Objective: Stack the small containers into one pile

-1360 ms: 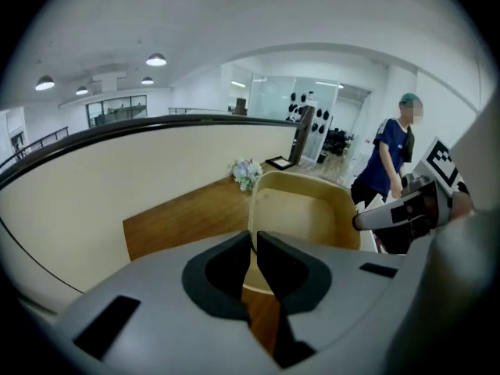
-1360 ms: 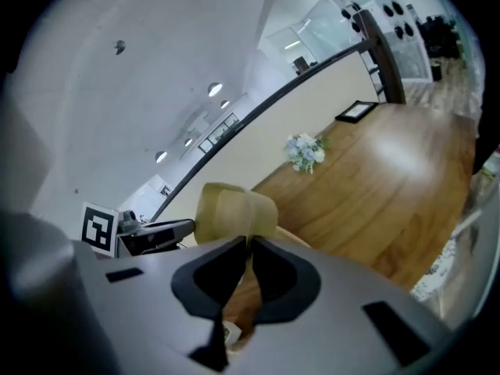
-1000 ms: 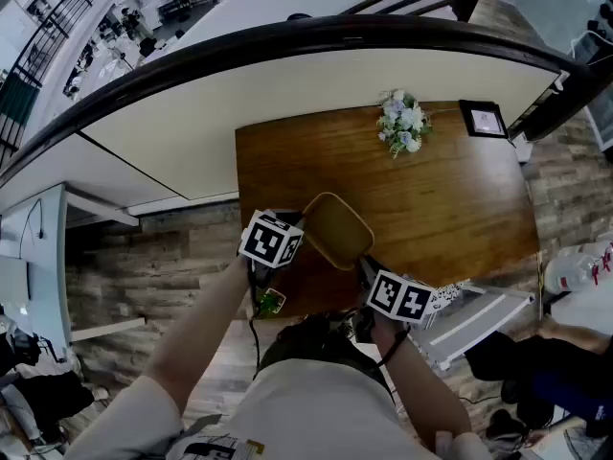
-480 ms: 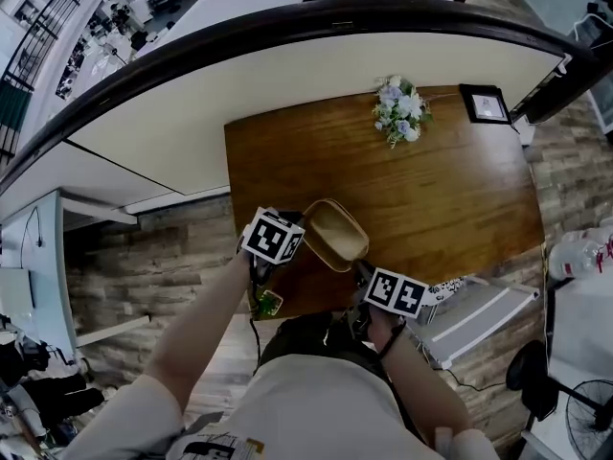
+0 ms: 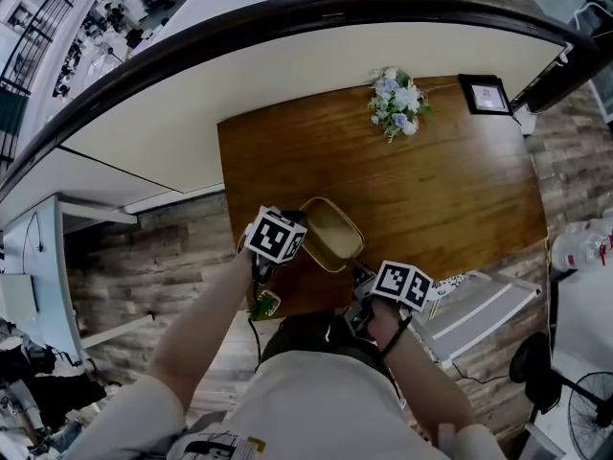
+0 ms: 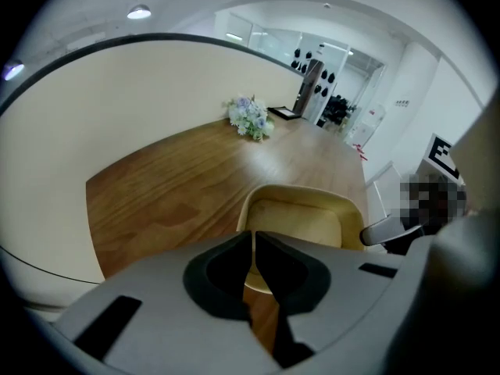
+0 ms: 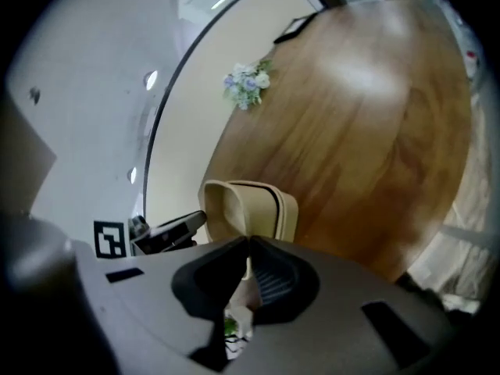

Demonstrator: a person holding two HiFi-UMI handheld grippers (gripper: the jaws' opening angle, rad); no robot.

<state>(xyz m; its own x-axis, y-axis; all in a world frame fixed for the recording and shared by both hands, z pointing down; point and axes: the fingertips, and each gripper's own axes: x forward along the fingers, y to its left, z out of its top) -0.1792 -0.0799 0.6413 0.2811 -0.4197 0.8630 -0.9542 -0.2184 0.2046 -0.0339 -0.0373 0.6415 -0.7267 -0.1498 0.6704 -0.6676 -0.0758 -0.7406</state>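
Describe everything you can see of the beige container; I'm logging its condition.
The beige container is a shallow, rounded-square tub, plastic-looking, open side up and empty. It is over the near edge of the wooden table; whether it rests there is unclear. The left gripper pinches its left rim, the right gripper its near-right rim.

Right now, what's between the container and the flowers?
Nothing, just bare table from the container to the flowers. The head view shows it.
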